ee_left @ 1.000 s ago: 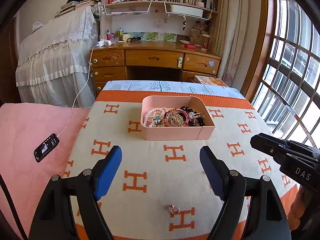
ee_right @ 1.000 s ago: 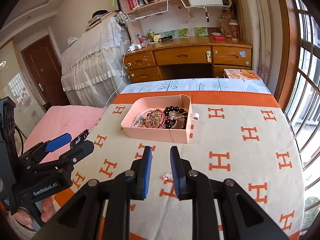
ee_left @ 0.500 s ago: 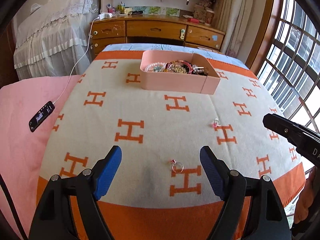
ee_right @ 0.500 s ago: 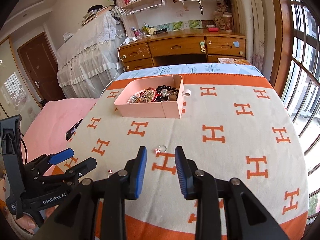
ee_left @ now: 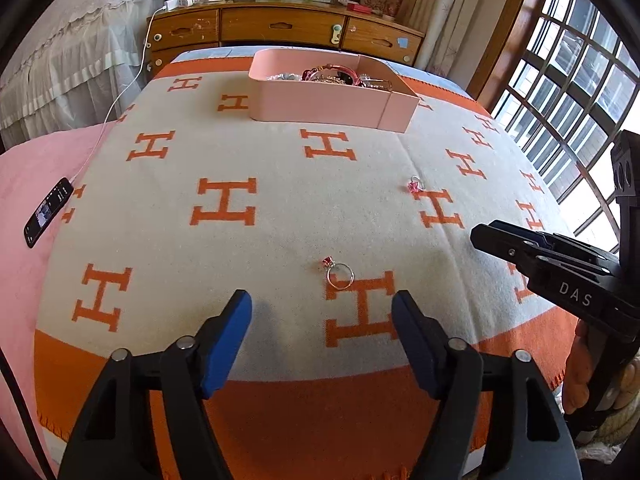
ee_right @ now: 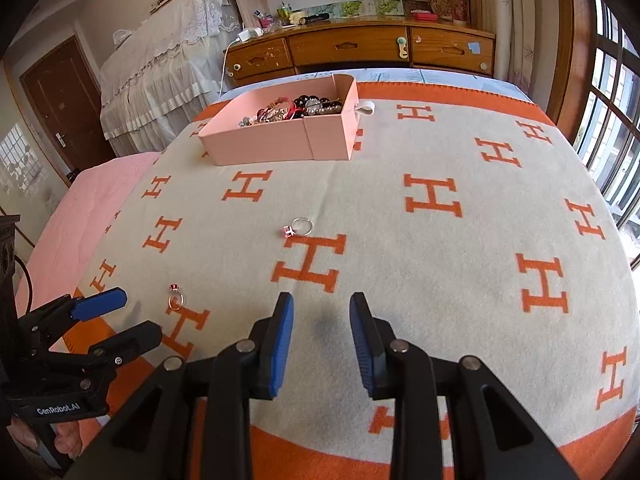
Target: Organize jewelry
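Two silver rings with pink stones lie on the H-patterned blanket [ee_left: 240, 152]. The nearer ring [ee_left: 339, 274] sits just ahead of my left gripper [ee_left: 321, 298], whose jaws are closing with nothing between them. The second ring [ee_left: 414, 185] lies farther right. In the right wrist view that second ring [ee_right: 301, 227] rests well ahead of my right gripper [ee_right: 322, 300], which is open by a narrow gap and empty. The first ring [ee_right: 176, 299] lies beside the left gripper [ee_right: 142, 314]. The pink box [ee_left: 320, 108] [ee_right: 280, 140] at the back holds bracelets and beads.
A phone [ee_left: 48, 212] on a white cable lies on pink bedding [ee_left: 24, 168] to the left. A wooden desk [ee_right: 360, 48] stands behind the bed and windows [ee_left: 580, 80] run along the right. The right gripper [ee_left: 492, 240] hangs at the blanket's right, held by a hand [ee_left: 580, 360].
Both grippers have sunk toward the blanket and tipped downward, so the rings lie closer. The left jaws have narrowed and the right jaws have widened a little.
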The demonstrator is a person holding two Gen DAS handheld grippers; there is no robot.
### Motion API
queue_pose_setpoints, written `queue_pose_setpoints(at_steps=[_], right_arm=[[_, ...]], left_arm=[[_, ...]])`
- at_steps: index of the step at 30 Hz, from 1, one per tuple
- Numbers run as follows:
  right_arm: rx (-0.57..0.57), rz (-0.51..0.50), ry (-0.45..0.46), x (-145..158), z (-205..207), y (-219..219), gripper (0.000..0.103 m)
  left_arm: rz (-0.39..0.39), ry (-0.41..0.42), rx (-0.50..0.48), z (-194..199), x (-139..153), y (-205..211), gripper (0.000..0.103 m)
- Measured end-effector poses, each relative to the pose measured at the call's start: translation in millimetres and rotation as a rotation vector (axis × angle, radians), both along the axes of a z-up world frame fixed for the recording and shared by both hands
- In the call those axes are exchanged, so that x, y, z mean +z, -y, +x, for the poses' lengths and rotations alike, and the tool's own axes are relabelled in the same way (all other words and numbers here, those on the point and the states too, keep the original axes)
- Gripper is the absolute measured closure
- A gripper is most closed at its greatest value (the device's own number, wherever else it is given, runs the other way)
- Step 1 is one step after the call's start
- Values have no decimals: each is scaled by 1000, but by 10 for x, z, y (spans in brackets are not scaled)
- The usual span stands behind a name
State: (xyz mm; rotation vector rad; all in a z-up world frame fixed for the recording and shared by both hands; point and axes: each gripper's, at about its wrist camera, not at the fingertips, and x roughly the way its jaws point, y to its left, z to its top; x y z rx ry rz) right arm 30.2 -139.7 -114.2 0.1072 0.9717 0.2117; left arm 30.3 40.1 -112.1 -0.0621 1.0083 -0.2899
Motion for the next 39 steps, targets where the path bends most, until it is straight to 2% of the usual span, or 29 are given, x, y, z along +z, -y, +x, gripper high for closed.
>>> queue_pose_setpoints(at_steps=[5,6,8,17,20,29,34,36,39], right_arm=[[19,-13,6,-23,13,-43,74],[21,-14,4,-31,23,-46,74],[27,-12,-4,-49,64,-52,74],[57,-12,-27,-79,351,-139,74],[69,4,-40,-77,423,-159,74],[72,11,-44,-76,424,-184,73],[79,7,-45,-80,431,-198,73],[88,5,-47,-87,431,-223,73],[99,8,-53,-91,462,-262,73]], left_arm=[[23,-7,-1,76,-57,72,58],[29,-6,-1,90,-57,86,66],[28,-4,-3,119,-56,117,72],[20,10,-30,215,-59,273,74],[37,15,-22,237,-70,277,90],[32,22,-27,242,-75,272,90],[14,15,-24,245,-75,238,90],[2,3,-18,249,-79,199,101],[-43,-20,-5,258,-92,106,101]])
